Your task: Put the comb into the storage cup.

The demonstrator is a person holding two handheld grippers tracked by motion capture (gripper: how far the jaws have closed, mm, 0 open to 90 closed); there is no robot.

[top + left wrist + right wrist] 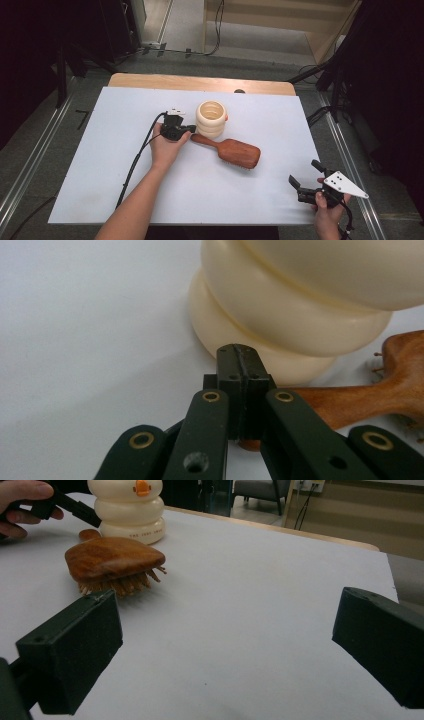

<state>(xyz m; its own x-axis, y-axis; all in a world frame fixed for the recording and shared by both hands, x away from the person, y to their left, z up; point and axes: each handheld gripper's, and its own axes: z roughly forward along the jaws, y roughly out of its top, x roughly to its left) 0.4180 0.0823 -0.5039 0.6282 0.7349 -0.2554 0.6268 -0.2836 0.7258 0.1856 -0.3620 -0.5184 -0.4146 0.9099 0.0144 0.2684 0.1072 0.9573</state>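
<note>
2 closed jaws of left gripper [190, 129] at hairbrush [231, 151] handle's left end, long axis running right and nearer; right gripper [305, 181] spread, well apart.

Black tongs [189, 129], brass rivets

Wooden hairbrush [234, 149] is laid bristles-down mid-table, handle pointed far-left, head near-right. Cream ribbed holder [211, 118], upright and open-topped, is stood just beyond the handle, touching or nearly so; an orange beak is seen on it.
</note>
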